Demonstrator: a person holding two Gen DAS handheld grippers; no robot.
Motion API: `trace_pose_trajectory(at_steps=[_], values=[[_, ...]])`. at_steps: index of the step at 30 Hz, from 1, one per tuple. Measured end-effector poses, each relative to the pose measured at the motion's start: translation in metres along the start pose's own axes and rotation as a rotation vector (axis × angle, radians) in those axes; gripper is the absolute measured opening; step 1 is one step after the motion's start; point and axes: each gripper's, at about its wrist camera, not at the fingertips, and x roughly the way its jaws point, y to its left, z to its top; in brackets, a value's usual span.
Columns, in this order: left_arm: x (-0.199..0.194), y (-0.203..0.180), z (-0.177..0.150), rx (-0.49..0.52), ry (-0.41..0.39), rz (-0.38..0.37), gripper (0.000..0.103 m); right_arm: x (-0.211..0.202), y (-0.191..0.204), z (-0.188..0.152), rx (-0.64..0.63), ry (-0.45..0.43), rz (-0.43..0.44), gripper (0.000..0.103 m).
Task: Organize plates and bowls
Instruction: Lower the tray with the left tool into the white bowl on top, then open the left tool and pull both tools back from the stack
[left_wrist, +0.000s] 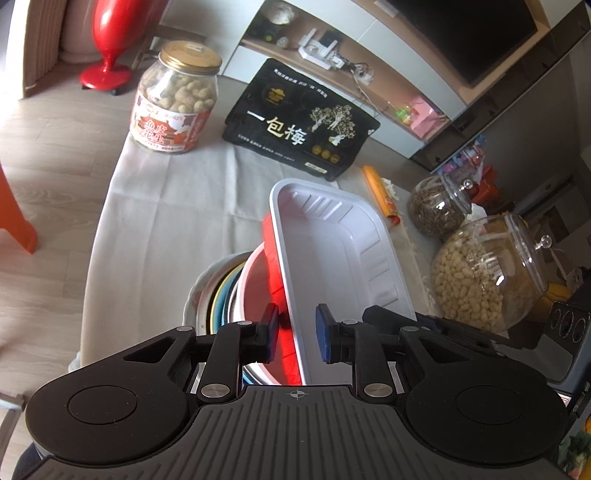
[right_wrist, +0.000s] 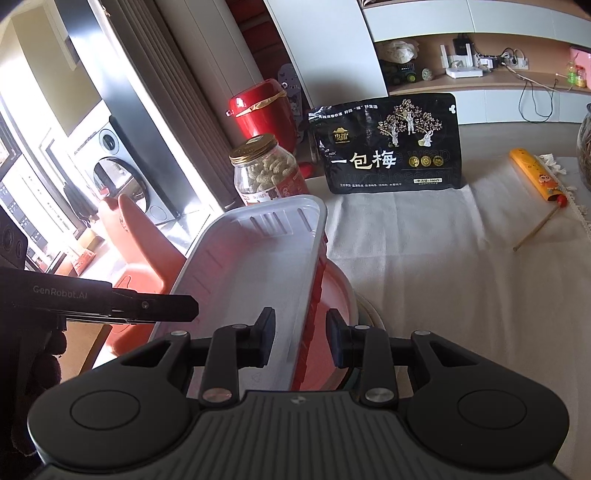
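Note:
A rectangular tray, white inside and red outside (left_wrist: 340, 254), sits tilted on a stack of round bowls and plates (left_wrist: 225, 291) near the table's front edge. My left gripper (left_wrist: 296, 332) is open, its blue pads on either side of the tray's near rim without touching it. In the right wrist view the same tray (right_wrist: 258, 258) leans over the red-lined bowl (right_wrist: 332, 295). My right gripper (right_wrist: 301, 338) is open astride the tray's right wall. The left gripper's finger (right_wrist: 147, 304) shows at the left.
On the white tablecloth (left_wrist: 166, 221) stand a peanut jar (left_wrist: 173, 99), a black snack bag (left_wrist: 299, 122), an orange stick pack (left_wrist: 380, 195) and two glass jars (left_wrist: 484, 273) at the right. A red-orange chair (right_wrist: 136, 240) stands left of the table.

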Motion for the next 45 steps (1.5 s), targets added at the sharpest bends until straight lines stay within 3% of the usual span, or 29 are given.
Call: trace_pose_trajectory(at_steps=[17, 34, 38, 41, 43, 45], values=[[-0.001, -0.010, -0.010, 0.055, -0.026, 0.081, 0.024, 0.001, 0.008, -0.007, -0.004, 0.006, -0.033, 0.031], [-0.008, -0.010, -0.011, 0.051, -0.076, 0.091, 0.024, -0.001, 0.014, -0.009, -0.021, -0.021, -0.066, 0.031], [-0.030, -0.010, -0.022, 0.014, -0.166, 0.101, 0.024, -0.013, 0.012, -0.013, -0.029, -0.078, -0.098, 0.031], [-0.052, -0.022, -0.041, 0.042, -0.311, 0.135, 0.024, -0.037, 0.012, -0.021, -0.033, -0.170, -0.105, 0.033], [-0.064, -0.040, -0.067, 0.097, -0.440, 0.182, 0.024, -0.056, 0.012, -0.028, -0.026, -0.224, -0.093, 0.041], [-0.066, -0.057, -0.096, 0.166, -0.518, 0.229, 0.022, -0.073, 0.012, -0.038, -0.028, -0.256, -0.070, 0.054]])
